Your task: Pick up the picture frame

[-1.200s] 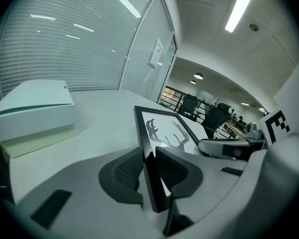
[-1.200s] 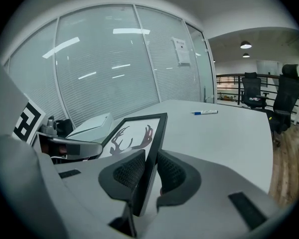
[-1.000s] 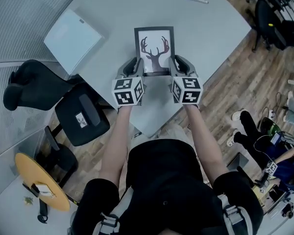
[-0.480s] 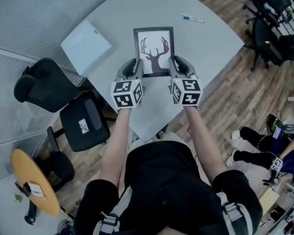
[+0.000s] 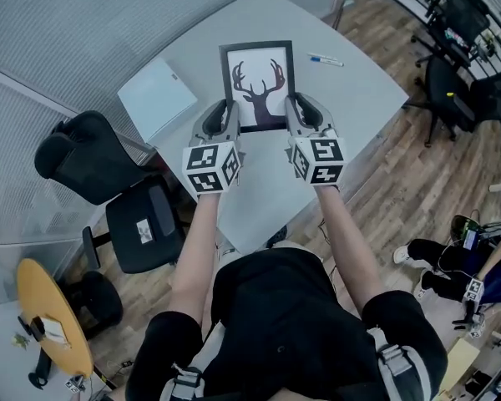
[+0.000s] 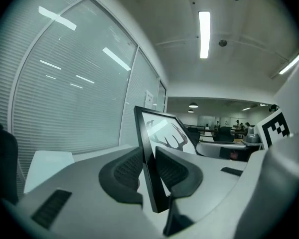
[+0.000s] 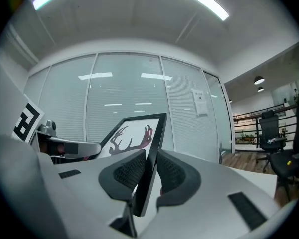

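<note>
lower corners of the picture frame [image 5: 257, 86] hidden behind left gripper [image 5: 225, 115] and right gripper [image 5: 296, 111] (head view).

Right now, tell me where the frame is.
Head view, centre: frame held over the table, left tool on its left edge, right tool on its right.

Place: an office meeting room.
Furniture: a grey meeting table [image 5: 351, 98], with black swivel chairs [image 5: 144, 224] at its left edge.
Walls: glass partitions [image 6: 74, 98] backed by blinds.
Ceiling: long strip lights [image 6: 204, 34].
Floor: wood planks [image 5: 409, 174].
</note>
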A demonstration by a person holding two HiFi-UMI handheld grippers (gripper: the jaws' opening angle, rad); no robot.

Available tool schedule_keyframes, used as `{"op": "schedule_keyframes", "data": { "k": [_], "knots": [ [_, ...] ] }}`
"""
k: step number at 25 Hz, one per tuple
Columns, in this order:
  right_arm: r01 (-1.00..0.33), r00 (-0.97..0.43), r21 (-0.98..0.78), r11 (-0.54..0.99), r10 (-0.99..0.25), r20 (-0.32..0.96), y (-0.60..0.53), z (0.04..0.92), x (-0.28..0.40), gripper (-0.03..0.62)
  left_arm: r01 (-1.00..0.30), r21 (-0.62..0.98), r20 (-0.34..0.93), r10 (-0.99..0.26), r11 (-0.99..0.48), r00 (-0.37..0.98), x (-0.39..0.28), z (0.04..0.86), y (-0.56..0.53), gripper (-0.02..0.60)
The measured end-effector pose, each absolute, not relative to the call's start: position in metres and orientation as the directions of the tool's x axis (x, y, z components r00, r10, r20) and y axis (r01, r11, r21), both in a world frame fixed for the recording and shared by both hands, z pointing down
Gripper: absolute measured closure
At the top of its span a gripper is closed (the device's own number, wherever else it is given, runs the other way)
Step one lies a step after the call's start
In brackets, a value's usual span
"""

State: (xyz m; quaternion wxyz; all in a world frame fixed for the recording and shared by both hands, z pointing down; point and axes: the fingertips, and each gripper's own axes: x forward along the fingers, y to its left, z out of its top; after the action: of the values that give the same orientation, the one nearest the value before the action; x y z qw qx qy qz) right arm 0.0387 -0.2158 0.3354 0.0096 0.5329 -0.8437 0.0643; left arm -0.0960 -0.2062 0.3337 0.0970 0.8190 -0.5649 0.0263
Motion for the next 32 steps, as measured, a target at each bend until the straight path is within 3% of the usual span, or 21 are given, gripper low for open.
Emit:
{"op": "schedule_keyframes", "data": {
  "k": [16,32],
  "knots": [
    [-0.881,-0.466,-0.001,0.473,-0.868,-0.172,-0.194,0.242,0.032,0.505,-0.938,0.037,-0.089,-0.936,-0.345,0.341,-0.103,0.243,-0.181,0.492],
    [-0.873,-0.482,0.001,0.488,-0.861,-0.162,-0.187,0.246,0.029,0.510,-0.934,0.072,-0.094,-0.934,-0.351,0.344,-0.107,0.250,-0.174,0.492]
  ]
}}
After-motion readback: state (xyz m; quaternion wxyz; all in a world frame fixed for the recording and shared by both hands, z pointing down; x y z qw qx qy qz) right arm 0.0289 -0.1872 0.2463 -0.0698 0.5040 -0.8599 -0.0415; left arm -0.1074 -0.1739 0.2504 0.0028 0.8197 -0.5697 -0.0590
